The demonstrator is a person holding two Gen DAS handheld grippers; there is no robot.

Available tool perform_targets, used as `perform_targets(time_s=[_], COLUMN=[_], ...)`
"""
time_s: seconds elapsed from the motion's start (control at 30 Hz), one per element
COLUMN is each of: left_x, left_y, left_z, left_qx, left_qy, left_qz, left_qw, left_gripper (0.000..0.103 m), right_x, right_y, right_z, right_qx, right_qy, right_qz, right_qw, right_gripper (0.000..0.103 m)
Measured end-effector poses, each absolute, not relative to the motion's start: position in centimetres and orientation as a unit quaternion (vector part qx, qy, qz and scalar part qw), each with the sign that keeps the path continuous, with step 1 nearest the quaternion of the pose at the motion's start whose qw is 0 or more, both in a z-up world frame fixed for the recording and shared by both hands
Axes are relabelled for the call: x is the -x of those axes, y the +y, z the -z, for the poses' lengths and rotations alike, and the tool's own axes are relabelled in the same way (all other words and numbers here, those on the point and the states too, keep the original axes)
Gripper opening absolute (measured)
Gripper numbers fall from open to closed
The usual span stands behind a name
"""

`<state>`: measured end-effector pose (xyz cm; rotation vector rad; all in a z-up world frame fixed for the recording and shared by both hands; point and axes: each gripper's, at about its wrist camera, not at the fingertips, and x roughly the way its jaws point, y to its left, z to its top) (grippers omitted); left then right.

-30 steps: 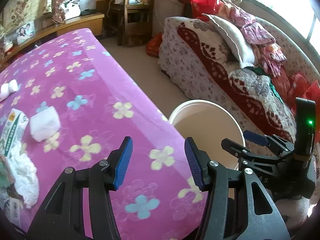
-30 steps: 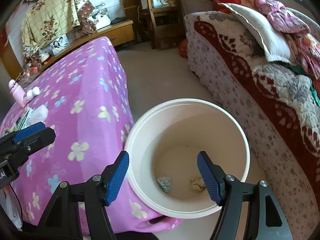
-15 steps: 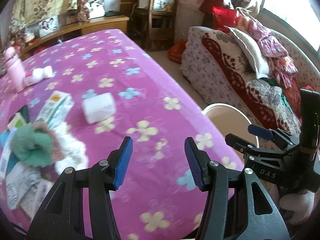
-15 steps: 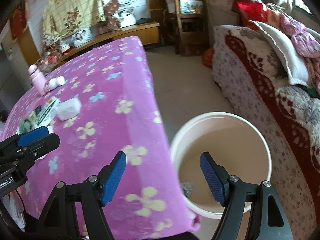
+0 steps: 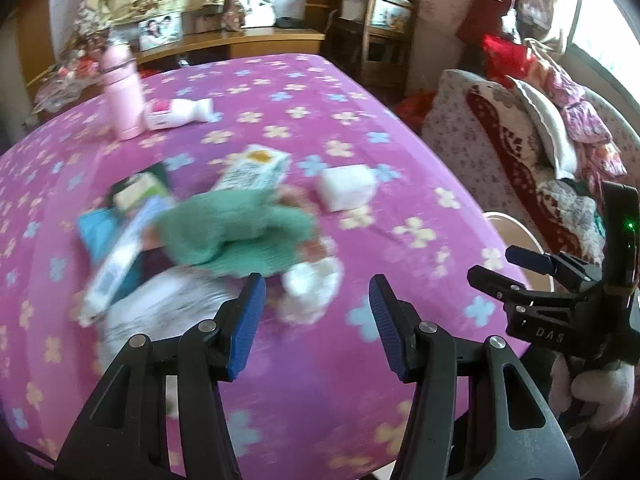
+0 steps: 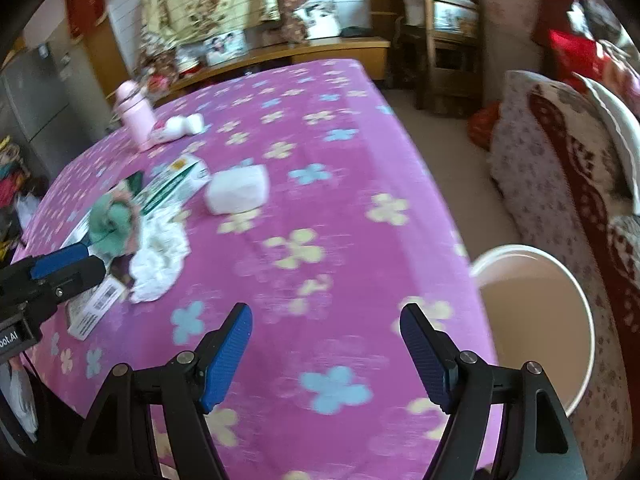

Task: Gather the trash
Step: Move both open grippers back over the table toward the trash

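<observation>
Pink flowery table [image 5: 280,80] w/ trash pile: white tissue [image 5: 312,286] is soft & light, pinch its middle. Left gripper [image 5: 316,312] & right gripper [image 6: 326,344] both open, nothing held.

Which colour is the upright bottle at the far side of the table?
The upright bottle is pale pink, clearest in the left wrist view.

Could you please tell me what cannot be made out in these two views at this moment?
- Bucket contents: left view shows only its rim, behind the table edge; right view shows no bottom.
- Carton print: blurred in both views.
- What lies under the green cloth: covered, blurred.
- Papers: partly behind the left tongs.
</observation>
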<state>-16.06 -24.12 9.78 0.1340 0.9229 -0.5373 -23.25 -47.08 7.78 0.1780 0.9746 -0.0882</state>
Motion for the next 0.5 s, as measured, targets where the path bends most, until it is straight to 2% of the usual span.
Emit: perform_targets(time_s=[0.3,0.5], left_x=[13.8,11.5], left_y=[-15.4,-12.5], left_z=[-10.0,-9.9], left_qx=[-0.039,-0.006], left_qy=[0.45,0.46], left_qz=[0.204,0.21], left_qw=[0.869,0.863], left_gripper=[0.052,0.054], right_x=[20.2,17.6], right_y=[-41.4,-37.7], right_z=[-6.9,-5.7], right_qx=[-0.078,-0.084], right_qy=[0.478,0.49], right_qz=[-0.027,-0.078], right_qw=[0.874,0.864], right_gripper=[0.074,0.074])
